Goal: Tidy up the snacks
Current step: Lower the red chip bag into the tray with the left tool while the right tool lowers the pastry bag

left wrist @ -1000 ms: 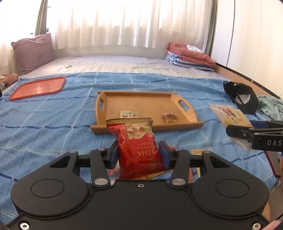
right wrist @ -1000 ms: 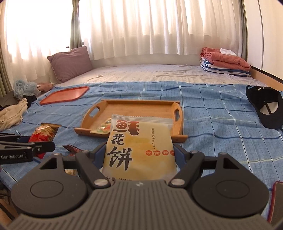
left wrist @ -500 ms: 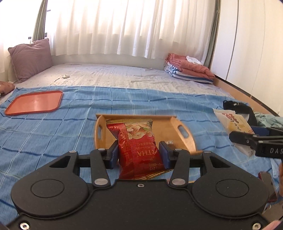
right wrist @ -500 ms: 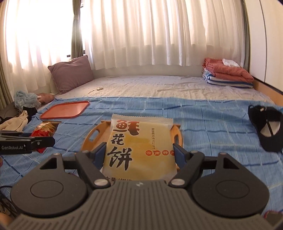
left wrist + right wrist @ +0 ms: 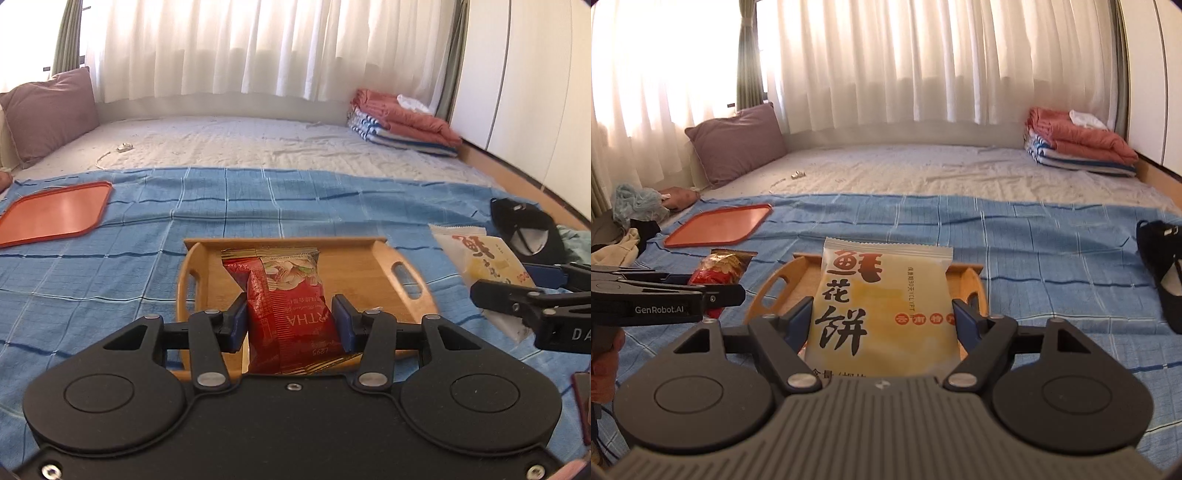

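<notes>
My left gripper (image 5: 290,323) is shut on a red snack packet (image 5: 288,306) and holds it upright just in front of the wooden tray (image 5: 369,273) on the blue blanket. My right gripper (image 5: 882,321) is shut on a yellow flower-cake packet (image 5: 882,306), also in front of the wooden tray (image 5: 775,284). In the left wrist view the right gripper (image 5: 524,295) and its yellow packet (image 5: 484,266) show at the right. In the right wrist view the left gripper (image 5: 713,295) and red packet (image 5: 720,267) show at the left. The tray's floor is mostly hidden.
A red plastic tray (image 5: 55,218) lies far left on the blanket. A black cap (image 5: 528,229) lies at the right. Folded blankets (image 5: 402,125) and a purple pillow (image 5: 44,114) sit at the back. Clothes (image 5: 624,221) lie at the left edge.
Both grippers have risen and come nearer the wooden tray with their packets; the tray now sits lower and closer, behind the packets.
</notes>
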Available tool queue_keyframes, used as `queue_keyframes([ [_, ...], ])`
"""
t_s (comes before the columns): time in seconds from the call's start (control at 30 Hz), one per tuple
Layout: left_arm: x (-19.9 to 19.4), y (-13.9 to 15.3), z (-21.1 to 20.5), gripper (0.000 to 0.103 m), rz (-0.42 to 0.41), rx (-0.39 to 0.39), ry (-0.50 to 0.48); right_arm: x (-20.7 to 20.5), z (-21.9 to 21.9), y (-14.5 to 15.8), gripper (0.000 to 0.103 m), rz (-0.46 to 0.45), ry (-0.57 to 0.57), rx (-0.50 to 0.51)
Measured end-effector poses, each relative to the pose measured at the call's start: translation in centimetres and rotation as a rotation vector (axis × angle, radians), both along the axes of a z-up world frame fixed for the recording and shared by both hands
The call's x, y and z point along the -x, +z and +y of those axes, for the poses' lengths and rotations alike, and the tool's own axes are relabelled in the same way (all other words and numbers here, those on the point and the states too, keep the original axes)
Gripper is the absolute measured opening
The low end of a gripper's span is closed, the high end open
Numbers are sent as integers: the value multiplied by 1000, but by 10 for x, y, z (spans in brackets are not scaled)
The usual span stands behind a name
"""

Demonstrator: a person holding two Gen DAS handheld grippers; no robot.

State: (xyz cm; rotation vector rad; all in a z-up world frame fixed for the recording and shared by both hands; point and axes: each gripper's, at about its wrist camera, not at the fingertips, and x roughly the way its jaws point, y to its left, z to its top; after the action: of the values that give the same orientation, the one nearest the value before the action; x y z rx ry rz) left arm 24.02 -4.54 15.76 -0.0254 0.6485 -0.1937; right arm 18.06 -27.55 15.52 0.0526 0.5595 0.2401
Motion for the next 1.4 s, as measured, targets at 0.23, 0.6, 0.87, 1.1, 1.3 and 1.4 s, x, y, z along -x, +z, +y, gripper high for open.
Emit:
queue_keyframes([
  [0.23,-47,-51,-11,45,73,0,28,-47,6,-58,78,83,-28,-12],
  [0.6,-103,-105,-22,45,123,-51,71,-95,8,-117,78,129,-84,-8],
  [0.87,-121,-122,-26,45,126,-83,64,-110,8,-131,78,146,-87,14],
  [1.1,-125,-131,-26,47,129,-93,67,-115,10,-140,79,156,-85,31],
  [1.3,-120,-130,-29,76,103,-109,68,-113,10,-134,94,130,-82,30],
  [1.4,-117,-125,-29,83,84,-104,74,-111,10,-130,99,120,-79,32],
])
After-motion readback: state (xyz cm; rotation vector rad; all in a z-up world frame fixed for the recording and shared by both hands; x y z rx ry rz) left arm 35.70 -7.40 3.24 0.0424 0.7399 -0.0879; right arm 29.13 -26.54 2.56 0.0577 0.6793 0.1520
